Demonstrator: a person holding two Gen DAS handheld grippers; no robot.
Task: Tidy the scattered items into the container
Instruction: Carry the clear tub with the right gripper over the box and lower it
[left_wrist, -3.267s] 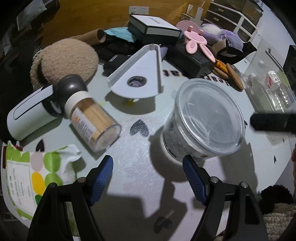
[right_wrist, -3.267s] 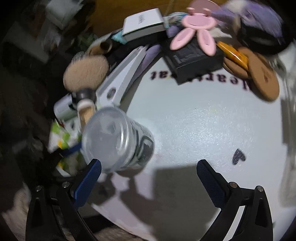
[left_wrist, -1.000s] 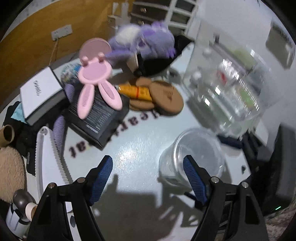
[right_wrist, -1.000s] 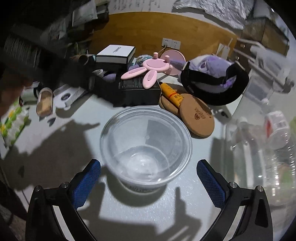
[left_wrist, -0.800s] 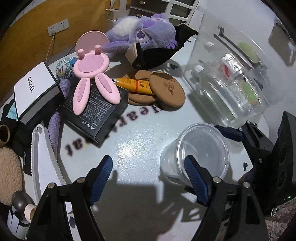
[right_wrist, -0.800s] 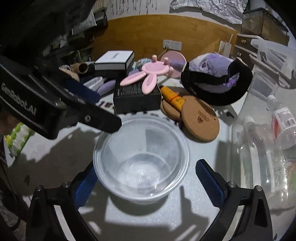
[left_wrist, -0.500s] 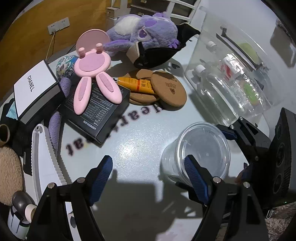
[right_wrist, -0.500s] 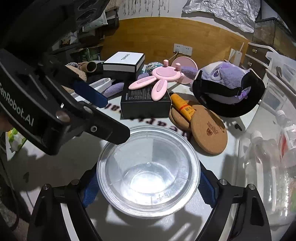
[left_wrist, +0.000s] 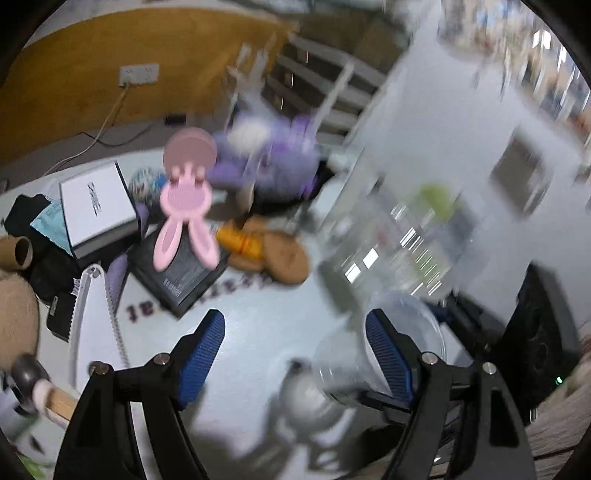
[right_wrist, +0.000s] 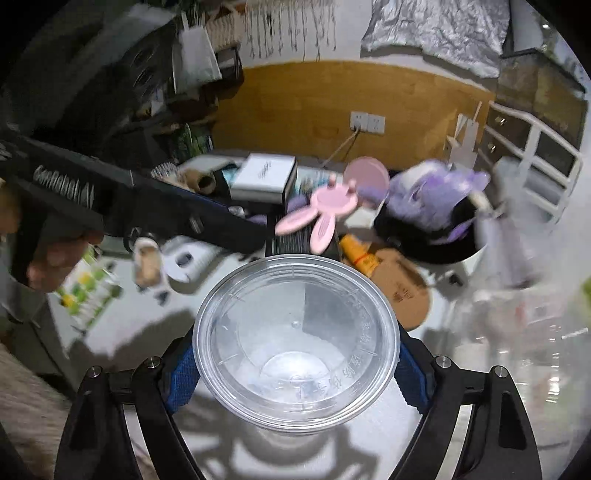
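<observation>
Since half a second ago the right gripper has lifted the clear plastic tub off the white table, its shadow now lying below, and both views have swung into blur. Its blue pads are clamped on the tub's walls just under the rim. Only the right wrist view looks straight down into the tub: round, ribbed, transparent, with nothing inside. The same view shows the left gripper's black body crossing at upper left.

The left wrist view shows what the other hides: the left gripper spread wide and gripping nothing, with the tub smeared behind its right-hand pad.

On the table sit a pink rabbit-shaped stand on a black box, a white lidded box, an orange tube, round cork coasters and a purple plush toy.
</observation>
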